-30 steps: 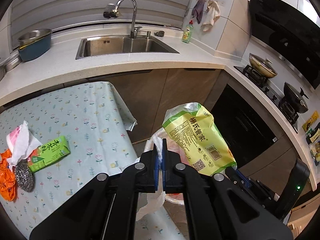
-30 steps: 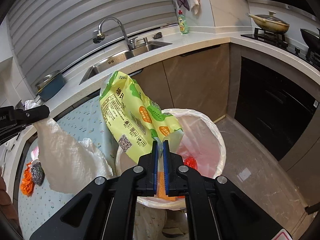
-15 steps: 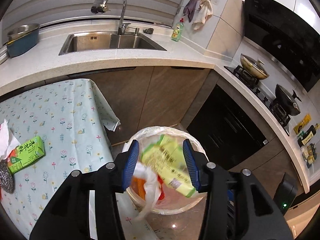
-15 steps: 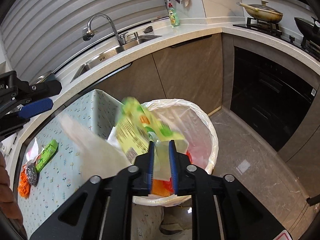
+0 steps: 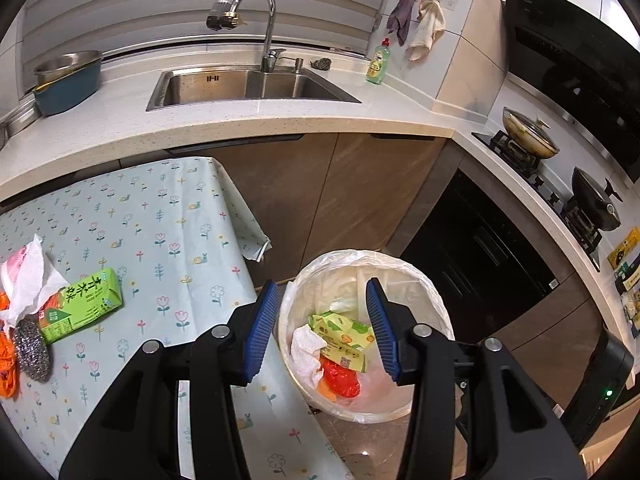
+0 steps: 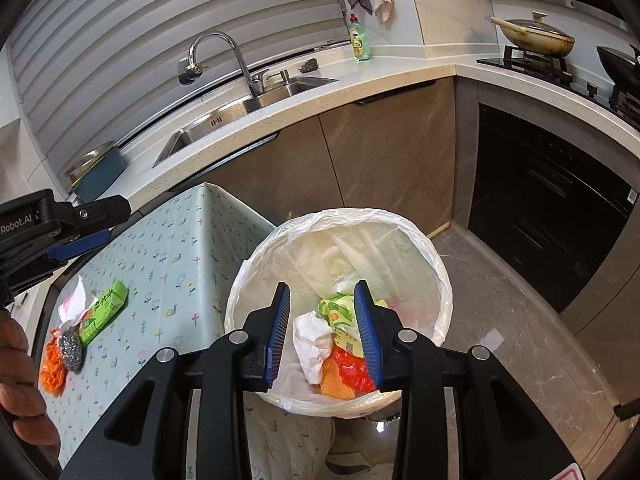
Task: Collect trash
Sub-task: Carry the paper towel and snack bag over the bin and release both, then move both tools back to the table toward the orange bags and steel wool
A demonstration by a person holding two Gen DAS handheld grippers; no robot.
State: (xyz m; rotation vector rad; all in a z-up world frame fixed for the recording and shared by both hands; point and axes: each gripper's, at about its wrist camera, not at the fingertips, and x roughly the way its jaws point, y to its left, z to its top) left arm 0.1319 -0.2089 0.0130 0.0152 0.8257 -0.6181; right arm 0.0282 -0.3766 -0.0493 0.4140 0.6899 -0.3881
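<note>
1. The left tongs [image 5: 322, 326], black with blue ribbed pads, sit at the lower middle of the left wrist view. Their jaws stand spread with nothing between them; they have just been opening.
2. The right tongs [image 6: 322, 328], of the same make, sit at the lower middle of the right wrist view. Their jaws are also spread and empty and have just been opening further.
3. Beyond both pairs stands the round white bin lined with a thin white plastic bag [image 6: 440, 264], on the grey marbled floor [image 6: 532, 344] just beside the bench.
4. Inside the bin lie the yellow-green printed snack bag [image 5: 340, 332], a crumpled white paper towel [image 6: 314, 338], a red wrapper [image 6: 352, 370] and an orange piece.
5. The bench with the pale blue flowered cloth [image 5: 168, 220] fills the left of the left wrist view.
6. At its left edge lie a green drink carton [image 5: 82, 306], a crumpled white tissue [image 5: 30, 284], a steel wool scourer [image 5: 32, 346] and orange scraps [image 5: 6, 364], close together.
7. In the upper frame runs the speckled white counter with the steel sink [image 5: 248, 86].
</note>
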